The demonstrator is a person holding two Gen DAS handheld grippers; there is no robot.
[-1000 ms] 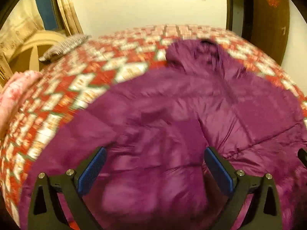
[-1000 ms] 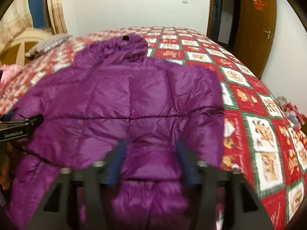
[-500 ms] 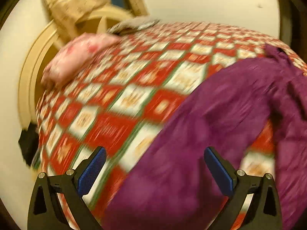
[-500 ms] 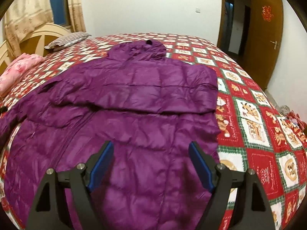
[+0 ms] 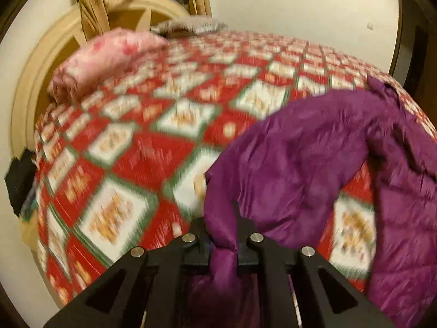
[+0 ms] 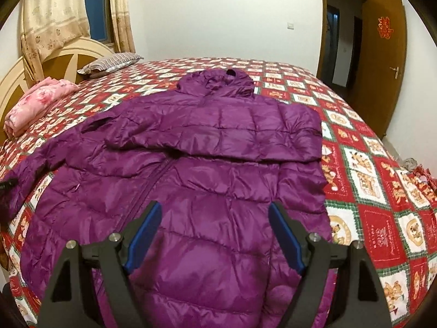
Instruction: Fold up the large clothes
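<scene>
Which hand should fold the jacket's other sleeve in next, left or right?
Left. The left tool is already shut on the purple jacket's sleeve, lifted off the bedspread. The right tool is open, empty, above the jacket's body.

The left black two-finger tongs (image 5: 222, 242) are clamped tight, the 2 fingers pinching a fold of purple quilted jacket sleeve (image 5: 286, 164). The right black tongs (image 6: 215, 235) gape wide, blue pads (image 6: 143, 232) apart, gripping nothing, hovering above the jacket.

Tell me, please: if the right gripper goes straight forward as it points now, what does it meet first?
Most likely the purple jacket: the open right gripper points at its lower front panel, though how far above it the gripper is stays unclear.
</scene>
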